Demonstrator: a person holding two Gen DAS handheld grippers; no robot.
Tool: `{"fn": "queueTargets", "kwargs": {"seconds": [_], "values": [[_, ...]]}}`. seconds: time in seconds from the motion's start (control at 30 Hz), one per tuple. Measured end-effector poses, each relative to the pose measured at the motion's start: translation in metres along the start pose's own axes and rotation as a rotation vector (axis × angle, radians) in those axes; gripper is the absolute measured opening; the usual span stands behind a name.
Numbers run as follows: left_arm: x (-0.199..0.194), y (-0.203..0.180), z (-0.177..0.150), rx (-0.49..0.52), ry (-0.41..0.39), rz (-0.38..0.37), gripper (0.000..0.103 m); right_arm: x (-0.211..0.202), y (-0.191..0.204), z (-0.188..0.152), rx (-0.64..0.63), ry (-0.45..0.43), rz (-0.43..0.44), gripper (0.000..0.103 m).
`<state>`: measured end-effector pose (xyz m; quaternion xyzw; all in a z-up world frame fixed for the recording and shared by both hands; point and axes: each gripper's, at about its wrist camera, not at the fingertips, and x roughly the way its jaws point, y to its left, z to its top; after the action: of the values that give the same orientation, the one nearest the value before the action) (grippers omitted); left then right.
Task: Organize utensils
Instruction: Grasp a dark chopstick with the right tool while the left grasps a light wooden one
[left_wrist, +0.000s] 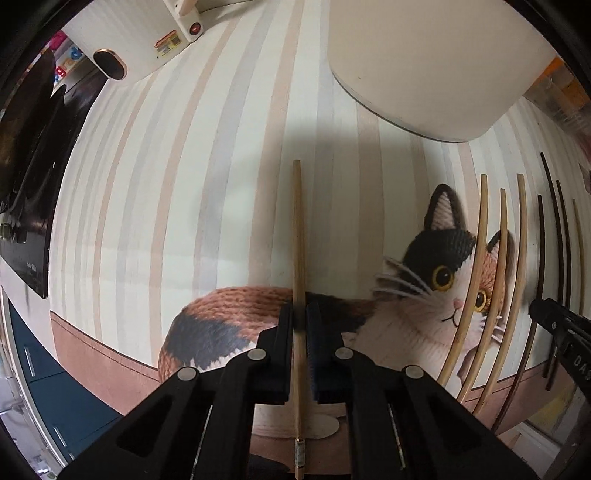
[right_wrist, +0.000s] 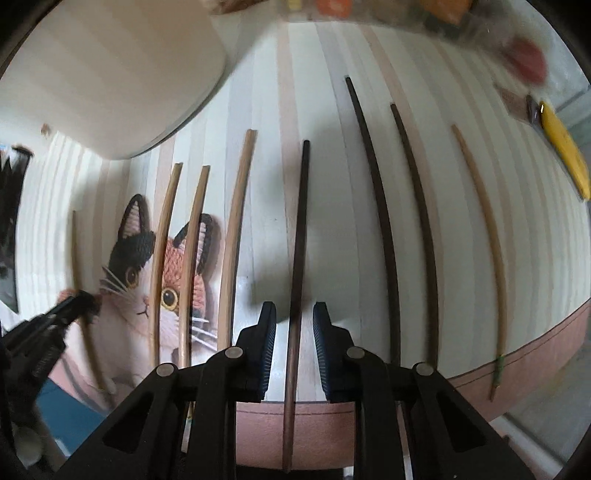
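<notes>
The left gripper (left_wrist: 300, 314) clamps a slim, round, pale bamboo chopstick (left_wrist: 298, 258), black pads pressed against both of its sides. It lies on a smooth striped placemat (left_wrist: 177, 184) printed with a knitted-looking calico cat (left_wrist: 436, 280). To its left the mat is bare up to the brown border band.

The right gripper (right_wrist: 294, 317) straddles a dark wooden chopstick (right_wrist: 300, 229) with ribbed blue-black pads; narrow gaps show on either side of the stick, so the jaws are nearly closed but not visibly pressing. Three more pale chopsticks (right_wrist: 192, 258) lie close together to its left across the cat's face, two dark ones (right_wrist: 384, 221) and one pale one (right_wrist: 487, 229) to its right, all roughly parallel. A rounded cream container (right_wrist: 122, 74) stands at the mat's far side, just beyond the sticks' tips.
</notes>
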<state>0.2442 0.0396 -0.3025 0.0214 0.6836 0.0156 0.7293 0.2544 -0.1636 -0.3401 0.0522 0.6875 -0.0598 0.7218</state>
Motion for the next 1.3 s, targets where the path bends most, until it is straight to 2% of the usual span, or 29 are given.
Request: {"fn": "queueTargets", "kwargs": {"seconds": [0.03, 0.1, 0.37, 0.57, 0.7, 0.97, 1.3], "values": [[0.0, 0.001, -0.002, 0.0, -0.003, 0.001, 0.005, 0.0, 0.002, -0.001, -0.006, -0.005, -0.019, 0.011], [-0.003, 0.004, -0.005, 0.002, -0.008, 0.005, 0.005, 0.0, 0.011, 0.0, -0.025, -0.015, -0.043, 0.007], [-0.001, -0.004, 0.0, 0.018, 0.007, 0.003, 0.005, 0.007, 0.019, -0.021, -0.096, 0.015, -0.05, 0.006], [0.002, -0.018, 0.008, 0.058, 0.053, -0.001, 0.005, 0.007, 0.024, -0.016, -0.108, 0.058, -0.062, 0.007], [0.004, -0.026, 0.004, 0.068, 0.052, 0.004, 0.005, 0.008, 0.023, -0.023, -0.099, 0.062, -0.062, 0.008], [0.003, -0.026, 0.001, 0.063, 0.05, -0.008, 0.005, 0.008, 0.025, -0.014, -0.085, 0.006, -0.072, 0.006], [0.001, -0.023, 0.005, 0.063, 0.044, -0.007, 0.005, 0.017, 0.033, 0.007, -0.096, 0.08, -0.07, 0.007]]}}
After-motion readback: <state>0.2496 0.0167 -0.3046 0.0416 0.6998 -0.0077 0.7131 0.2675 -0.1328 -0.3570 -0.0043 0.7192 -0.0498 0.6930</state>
